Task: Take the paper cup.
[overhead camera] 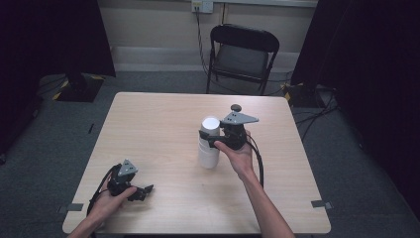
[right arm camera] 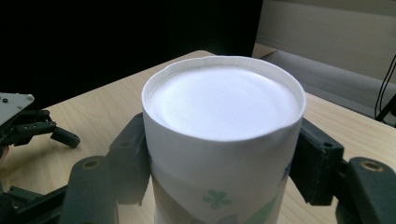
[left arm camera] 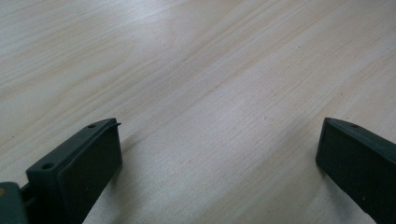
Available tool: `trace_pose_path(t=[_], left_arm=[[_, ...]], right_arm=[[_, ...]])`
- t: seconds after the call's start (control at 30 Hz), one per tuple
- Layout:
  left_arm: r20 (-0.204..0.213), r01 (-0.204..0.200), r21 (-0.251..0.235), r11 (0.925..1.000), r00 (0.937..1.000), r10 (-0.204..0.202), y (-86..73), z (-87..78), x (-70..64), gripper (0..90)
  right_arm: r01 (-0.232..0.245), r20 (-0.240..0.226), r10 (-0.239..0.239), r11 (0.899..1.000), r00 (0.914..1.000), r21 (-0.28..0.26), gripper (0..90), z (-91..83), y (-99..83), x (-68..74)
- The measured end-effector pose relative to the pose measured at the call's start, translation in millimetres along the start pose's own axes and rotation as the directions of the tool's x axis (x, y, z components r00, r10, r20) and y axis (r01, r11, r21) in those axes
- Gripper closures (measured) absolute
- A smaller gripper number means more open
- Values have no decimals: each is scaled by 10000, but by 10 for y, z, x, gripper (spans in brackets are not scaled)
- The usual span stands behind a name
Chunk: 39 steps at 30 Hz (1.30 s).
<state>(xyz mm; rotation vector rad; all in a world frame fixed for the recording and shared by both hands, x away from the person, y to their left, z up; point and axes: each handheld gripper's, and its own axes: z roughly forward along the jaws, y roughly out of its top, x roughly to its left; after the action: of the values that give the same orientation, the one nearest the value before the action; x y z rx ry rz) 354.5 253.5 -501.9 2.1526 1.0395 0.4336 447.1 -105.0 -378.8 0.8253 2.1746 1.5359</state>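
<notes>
High view: a stack of paper cups (overhead camera: 209, 143) was held upright near the centre of the table (overhead camera: 163, 119) by the right gripper (overhead camera: 216, 137).

The right hand (overhead camera: 239, 154) was raised from the table's 5 o'clock edge, forearm angled toward 11 o'clock, with the jaws closed against both sides of the top cup. In the right gripper view the cups (right arm camera: 223, 140) were seen upside down, a flat white base ringed by a thin rolled rim, smooth walls printed with small green flowers and slightly dented at one jaw. The left gripper (overhead camera: 141, 193) was laid low near the 7 o'clock corner in the left hand (overhead camera: 111, 196), its matte black jaws spread wide over pale wood-grain laminate with nothing between them. A black folding chair (overhead camera: 242, 54) stood beyond the 12 o'clock edge.
</notes>
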Motion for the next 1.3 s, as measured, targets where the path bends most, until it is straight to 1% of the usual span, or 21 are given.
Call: trace_pose_path(t=[0.47, 0.83, 1.0, 1.13, 1.3], left_arm=[[0, 6, -2, 10000, 10000, -6, 0, 0, -1, 0], [0, 4, 1, 10000, 10000, -4, 0, 0, 0, 0], [2, 4, 2, 10000, 10000, -4, 0, 0, 0, 0], [11, -2, 12, 10000, 10000, 2, 3, 2, 1, 0], [17, 33, 6, 10000, 10000, -33, 5, 6, -2, 0]], right_arm=[[-4, 248, 14, 9992, 9997, -396, 326, -72, 62, -1], [8, 293, 11, 9979, 9996, -645, 331, -95, 174, 21], [-105, 311, 128, 9974, 9994, -710, 327, -110, 195, 11], [-92, 329, 117, 9971, 9994, -756, 327, -119, 205, 7], [-80, 366, 119, 9945, 9993, -1046, 327, -176, 303, 2]])
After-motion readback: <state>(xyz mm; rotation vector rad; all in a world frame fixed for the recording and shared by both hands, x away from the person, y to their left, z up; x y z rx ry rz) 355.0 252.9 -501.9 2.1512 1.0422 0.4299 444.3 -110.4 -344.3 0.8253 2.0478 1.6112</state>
